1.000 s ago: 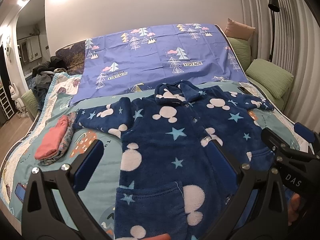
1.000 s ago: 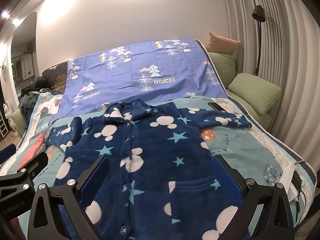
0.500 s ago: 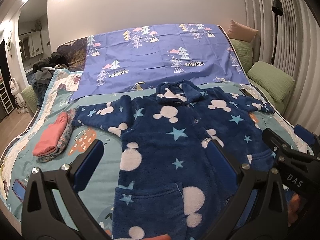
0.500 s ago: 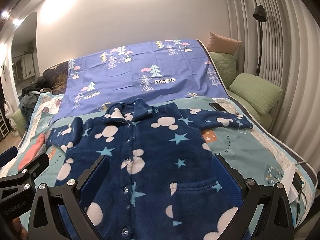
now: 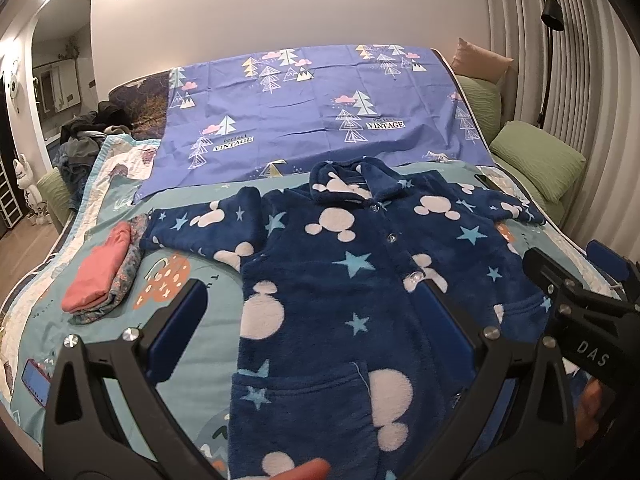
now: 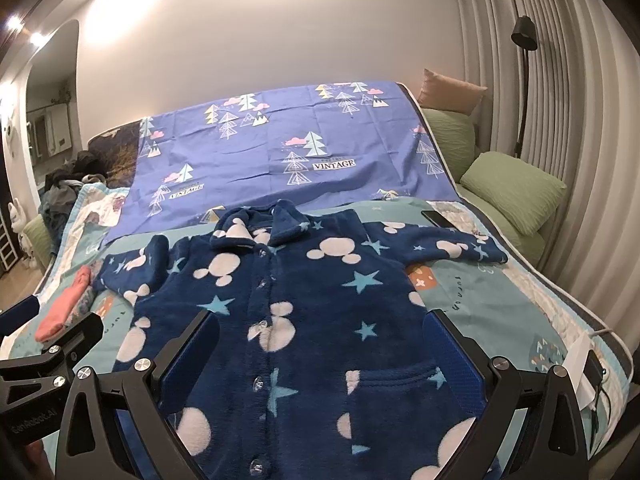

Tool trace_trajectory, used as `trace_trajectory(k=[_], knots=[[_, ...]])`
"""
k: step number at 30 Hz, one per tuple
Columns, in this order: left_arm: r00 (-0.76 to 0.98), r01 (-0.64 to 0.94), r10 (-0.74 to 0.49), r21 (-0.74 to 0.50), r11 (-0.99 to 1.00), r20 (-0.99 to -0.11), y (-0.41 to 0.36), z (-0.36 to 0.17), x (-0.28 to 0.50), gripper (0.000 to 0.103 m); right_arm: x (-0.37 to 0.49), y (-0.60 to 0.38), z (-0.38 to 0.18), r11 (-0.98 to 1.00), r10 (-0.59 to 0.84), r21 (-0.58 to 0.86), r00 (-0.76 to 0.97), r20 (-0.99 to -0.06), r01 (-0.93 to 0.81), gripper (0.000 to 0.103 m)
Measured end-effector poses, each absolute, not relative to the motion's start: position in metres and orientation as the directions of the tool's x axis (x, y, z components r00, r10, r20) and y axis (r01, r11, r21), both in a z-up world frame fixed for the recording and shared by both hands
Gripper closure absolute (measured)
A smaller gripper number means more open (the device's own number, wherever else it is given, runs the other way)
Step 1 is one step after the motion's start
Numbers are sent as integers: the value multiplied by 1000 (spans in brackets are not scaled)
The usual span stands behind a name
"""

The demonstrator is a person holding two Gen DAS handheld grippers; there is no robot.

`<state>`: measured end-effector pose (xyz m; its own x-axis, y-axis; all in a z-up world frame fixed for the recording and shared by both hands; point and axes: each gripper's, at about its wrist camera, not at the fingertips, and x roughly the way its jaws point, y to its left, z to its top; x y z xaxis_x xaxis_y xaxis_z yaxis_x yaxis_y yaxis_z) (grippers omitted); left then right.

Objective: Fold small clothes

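A navy fleece pyjama top [image 5: 352, 280] with white mouse heads and blue stars lies flat and buttoned on the bed, sleeves spread out; it also shows in the right wrist view [image 6: 304, 312]. My left gripper [image 5: 312, 308] is open and empty above its lower left part. My right gripper [image 6: 320, 340] is open and empty above its lower middle. The right gripper shows at the right edge of the left wrist view [image 5: 576, 300], and the left gripper at the left edge of the right wrist view [image 6: 52, 352].
A folded pink and floral stack [image 5: 100, 272] lies left of the top. A purple tree-print sheet [image 5: 312, 120] covers the far half of the bed. Green pillows [image 5: 536, 160] and a floor lamp [image 6: 524, 80] stand at right. A phone [image 5: 34, 380] lies at the near left edge.
Both grippers have drifted slightly over the top, still open. The garment has not moved.
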<state>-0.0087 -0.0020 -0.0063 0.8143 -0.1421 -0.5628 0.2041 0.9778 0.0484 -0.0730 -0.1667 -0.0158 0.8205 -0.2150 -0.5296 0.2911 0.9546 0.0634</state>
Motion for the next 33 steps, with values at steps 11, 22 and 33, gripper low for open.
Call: trace_trajectory(k=[11, 22, 33], knots=[[817, 200, -139, 49, 979, -559, 3, -7, -9, 0, -71, -162, -15, 956, -212, 62, 820, -531, 287, 0], [817, 166, -100, 65, 984, -569, 10, -11, -6, 0, -64, -151, -17, 960, -210, 47, 819, -533, 276, 0], [813, 117, -66, 51, 992, -579, 30, -17, 3, 0, -50, -133, -17, 971, -193, 16, 818, -542, 240, 0]])
